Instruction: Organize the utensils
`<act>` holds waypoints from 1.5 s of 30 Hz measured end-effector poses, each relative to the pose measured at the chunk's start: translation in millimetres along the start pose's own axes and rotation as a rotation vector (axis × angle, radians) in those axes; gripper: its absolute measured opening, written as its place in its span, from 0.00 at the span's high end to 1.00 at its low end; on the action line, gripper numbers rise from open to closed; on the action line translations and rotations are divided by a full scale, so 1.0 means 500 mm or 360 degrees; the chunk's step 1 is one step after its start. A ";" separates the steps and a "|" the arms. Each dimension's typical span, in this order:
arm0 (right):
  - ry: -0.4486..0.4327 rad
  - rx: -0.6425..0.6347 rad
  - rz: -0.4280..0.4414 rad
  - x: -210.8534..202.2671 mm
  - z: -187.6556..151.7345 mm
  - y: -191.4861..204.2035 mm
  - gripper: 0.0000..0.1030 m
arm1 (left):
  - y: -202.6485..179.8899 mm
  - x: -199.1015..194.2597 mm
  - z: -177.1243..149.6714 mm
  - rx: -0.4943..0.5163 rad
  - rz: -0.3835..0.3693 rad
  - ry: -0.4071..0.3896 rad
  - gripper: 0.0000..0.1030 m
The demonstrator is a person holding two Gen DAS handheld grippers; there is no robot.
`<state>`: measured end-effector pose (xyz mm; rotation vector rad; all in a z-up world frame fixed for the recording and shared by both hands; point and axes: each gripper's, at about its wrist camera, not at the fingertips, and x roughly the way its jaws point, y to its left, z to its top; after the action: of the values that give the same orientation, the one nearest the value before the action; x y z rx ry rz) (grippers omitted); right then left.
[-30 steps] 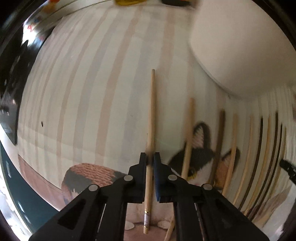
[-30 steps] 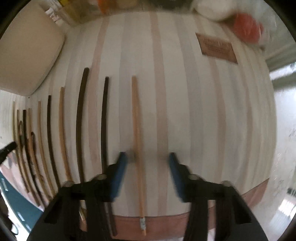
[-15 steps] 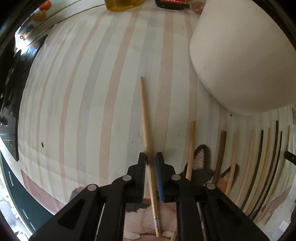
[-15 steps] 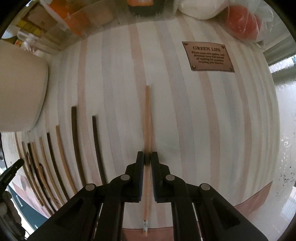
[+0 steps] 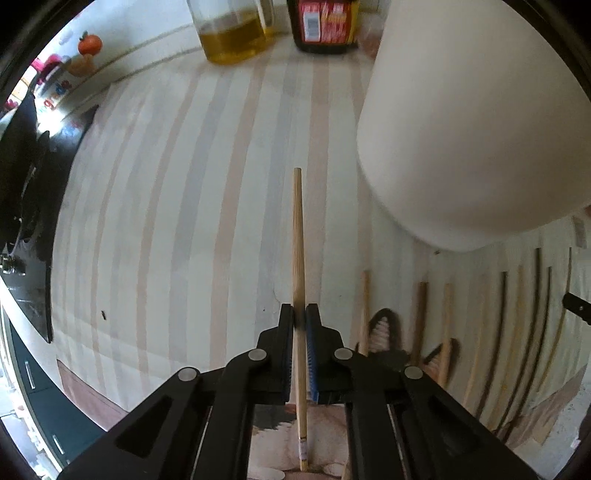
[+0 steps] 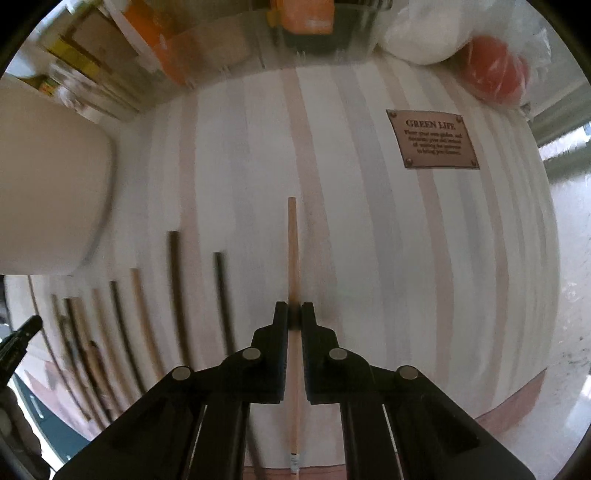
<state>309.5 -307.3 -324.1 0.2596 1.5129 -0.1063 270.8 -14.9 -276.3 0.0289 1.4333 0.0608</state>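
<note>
Both tools pointing straight down over the striped cream-and-pink placemat (image 5: 207,206) on the tabletop. My left tool (image 5: 300,320) is clamped tight on a pale wooden chopstick (image 5: 297,236), pads pressing both sides roughly mid-shaft; the stick runs away from me up the frame, its decorated end (image 5: 303,448) pokes out below between the tool arms. My right tool (image 6: 294,316) is closed hard on a second pale wooden chopstick (image 6: 291,243), same kind of grip, banded end (image 6: 293,458) visible down by the mat's pink border. Rest of the utensils: a row of light and dark wooden chopsticks (image 5: 476,332) lies side by side on the mat, right of my left tool and left of my right tool (image 6: 122,332), roughly parallel, some blurred. Large cream rounded container (image 5: 476,122) sits at the top right of the left view, just above that row; it shows at the left edge of the right view (image 6: 48,184). Behind the mat: a glass jug of yellow oil (image 5: 236,33) and a dark bottle with a red label (image 5: 321,26). Right view also shows a brown "GREEN LIFE" leather patch (image 6: 432,140) on the mat and a red round item in a clear plastic bag (image 6: 491,70).
</note>
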 end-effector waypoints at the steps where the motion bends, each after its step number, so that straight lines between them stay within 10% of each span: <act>1: -0.0042 0.0018 0.0031 -0.019 -0.014 -0.005 0.93 | -0.002 -0.014 -0.005 0.0000 -0.0009 -0.0015 0.96; 19: -0.0608 0.0009 0.0270 -0.262 -0.085 0.024 0.93 | 0.018 -0.255 0.013 -0.0003 -0.0093 -0.0441 0.97; 45: -0.1326 -0.0357 0.0530 -0.614 0.163 0.320 0.94 | 0.024 -0.615 0.227 -0.0072 -0.0241 -0.1012 0.97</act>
<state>407.4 -199.6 0.5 0.2407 0.6326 0.2029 341.1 -19.5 44.1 -0.0908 0.7949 -0.0396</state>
